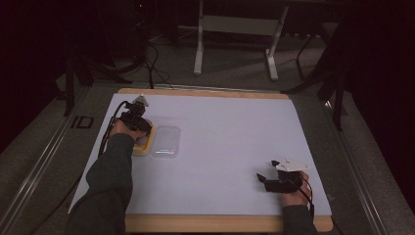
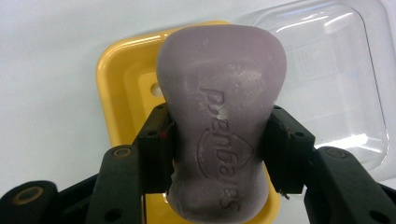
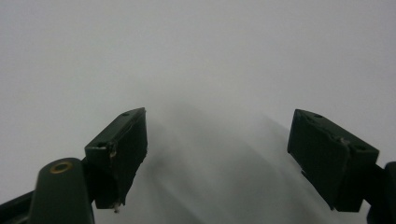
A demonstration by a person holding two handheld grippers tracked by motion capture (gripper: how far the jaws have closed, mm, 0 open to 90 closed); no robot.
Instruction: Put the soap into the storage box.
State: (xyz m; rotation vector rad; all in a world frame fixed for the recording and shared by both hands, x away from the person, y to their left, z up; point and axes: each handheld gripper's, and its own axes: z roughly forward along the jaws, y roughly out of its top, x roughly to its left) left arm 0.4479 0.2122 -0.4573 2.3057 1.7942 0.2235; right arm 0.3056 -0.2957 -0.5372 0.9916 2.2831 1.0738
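1. Your left gripper (image 2: pixel 219 154) is pinching a purple soap bar (image 2: pixel 222 116) at its narrow middle; both jaws are pressing on the bar's sides.
2. The soap bar is hanging over the yellow soap dish (image 2: pixel 116 79); whether it is touching the dish, I cannot tell.
3. The clear lid (image 2: pixel 327 84) is lying just right of the dish, at the left side of the table (image 1: pixel 230 147).
4. Your right gripper (image 3: pixel 217 158) is resting at the near right with its jaws spread wide, holding nothing.
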